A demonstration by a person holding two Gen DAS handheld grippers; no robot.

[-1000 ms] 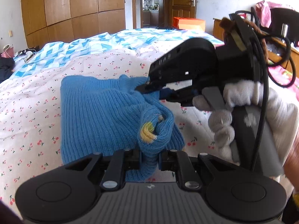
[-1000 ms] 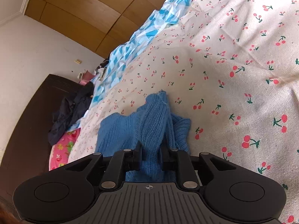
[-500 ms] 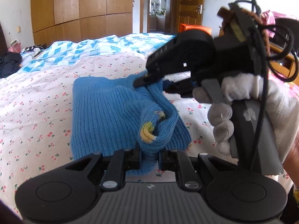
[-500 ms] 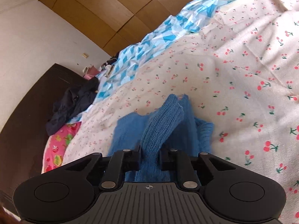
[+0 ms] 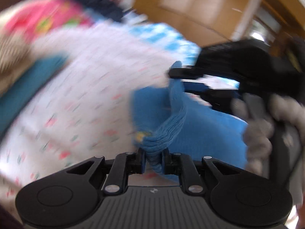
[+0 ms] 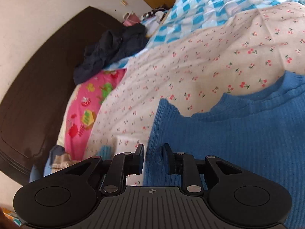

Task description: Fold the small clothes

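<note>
Cherry-print bedding (image 6: 200, 61) covered the bed, which served as the working area; a blue-and-white checked quilt (image 6: 200, 13) lay at its far side, a dark heap of clothing (image 6: 112, 47) and a pink patterned pillow (image 6: 85, 110) near the dark headboard (image 6: 43, 87).

The task item, a small blue knitted sweater (image 6: 238, 143), lay on the bedding directly ahead of both grippers. In the right wrist view it appeared largely flat, one ragged edge turned toward the pillow side.

The left gripper (image 5: 153, 161) was closed tight on a bunched ridge of the knit, the fabric pinched between its fingers and drawn up into a taut fold. A small yellow patch (image 5: 140, 135) showed beside the grasp. This hold, in my judgement, served to lift one edge so it could be carried across the body of the garment. The left wrist view was heavily blurred; finer detail could not be confirmed.

The right gripper (image 6: 153, 159) stood parted, its fingers straddling the sweater's near edge with nothing clamped between them. From the left view its fingers (image 5: 183, 72) sat at the top of the raised ridge; whether they touched the fabric there could not be told.

Assessment: one fold was in hand, with only the left grip holding the cloth. A single-point hold on loose knit risks a crooked crease.
</note>
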